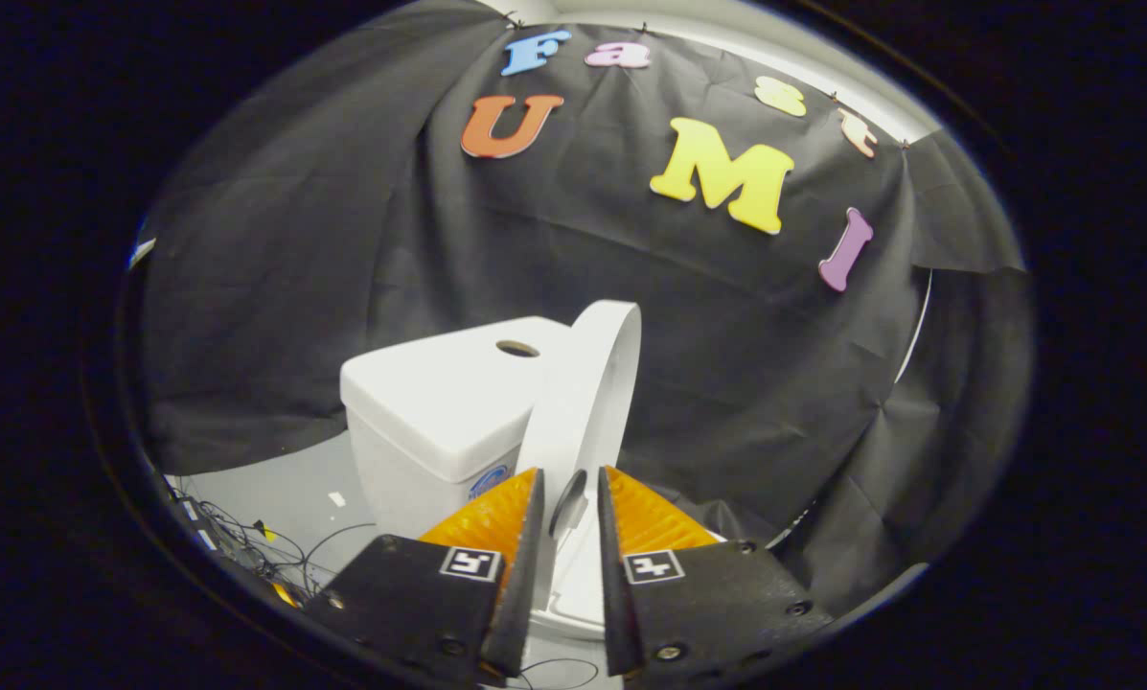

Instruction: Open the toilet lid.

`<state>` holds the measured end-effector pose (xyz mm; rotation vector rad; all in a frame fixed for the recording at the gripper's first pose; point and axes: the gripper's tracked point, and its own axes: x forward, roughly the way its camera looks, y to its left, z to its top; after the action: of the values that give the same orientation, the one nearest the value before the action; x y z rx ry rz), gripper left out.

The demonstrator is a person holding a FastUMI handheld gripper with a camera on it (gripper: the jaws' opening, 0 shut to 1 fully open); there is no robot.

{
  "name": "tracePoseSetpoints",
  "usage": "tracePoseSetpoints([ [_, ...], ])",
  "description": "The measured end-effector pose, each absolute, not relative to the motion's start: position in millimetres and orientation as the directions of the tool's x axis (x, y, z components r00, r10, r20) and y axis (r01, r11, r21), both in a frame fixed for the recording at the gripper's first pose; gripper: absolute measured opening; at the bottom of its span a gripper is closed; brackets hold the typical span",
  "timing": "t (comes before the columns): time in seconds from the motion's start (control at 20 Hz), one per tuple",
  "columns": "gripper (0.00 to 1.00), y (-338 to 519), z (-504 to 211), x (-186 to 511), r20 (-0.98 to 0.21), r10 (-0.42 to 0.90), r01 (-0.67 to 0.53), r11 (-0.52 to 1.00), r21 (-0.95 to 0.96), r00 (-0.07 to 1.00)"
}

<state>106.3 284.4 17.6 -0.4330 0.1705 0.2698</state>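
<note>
Black cloth wall behind white toilet tank (439, 407). Toilet lid (587, 393) stands raised at 12 o'clock from gripper (570, 494), its edge between the narrowly parted fingers; contact unclear.

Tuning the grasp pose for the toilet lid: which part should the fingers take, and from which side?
Take the toilet lid by its thin free rim, edge-on from the front, as now. It stands almost upright beside the tank, so its faces are too broad to span, but the edge fits the narrow gap. The gripper already straddles that edge low down; whether both fingers press on it cannot be told.
</note>
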Motion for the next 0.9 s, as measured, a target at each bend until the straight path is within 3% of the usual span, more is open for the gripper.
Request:
tracePoseSetpoints([
  [0.15,0.6,271.3,56.1,81.7,-0.108,0.27,-0.29,0.872,-0.394,0.957],
  [0.3,0.7,258.0,91.2,51.1,-0.023,0.319,-0.308,0.892,-0.33,0.947],
  [0.5,1.0,226.1,132.1,18.0,0.069,0.35,-0.322,0.911,-0.256,0.934],
  [0.9,1.0,126.8,163.8,-5.1,0.183,0.259,-0.242,0.964,-0.112,0.948],
])
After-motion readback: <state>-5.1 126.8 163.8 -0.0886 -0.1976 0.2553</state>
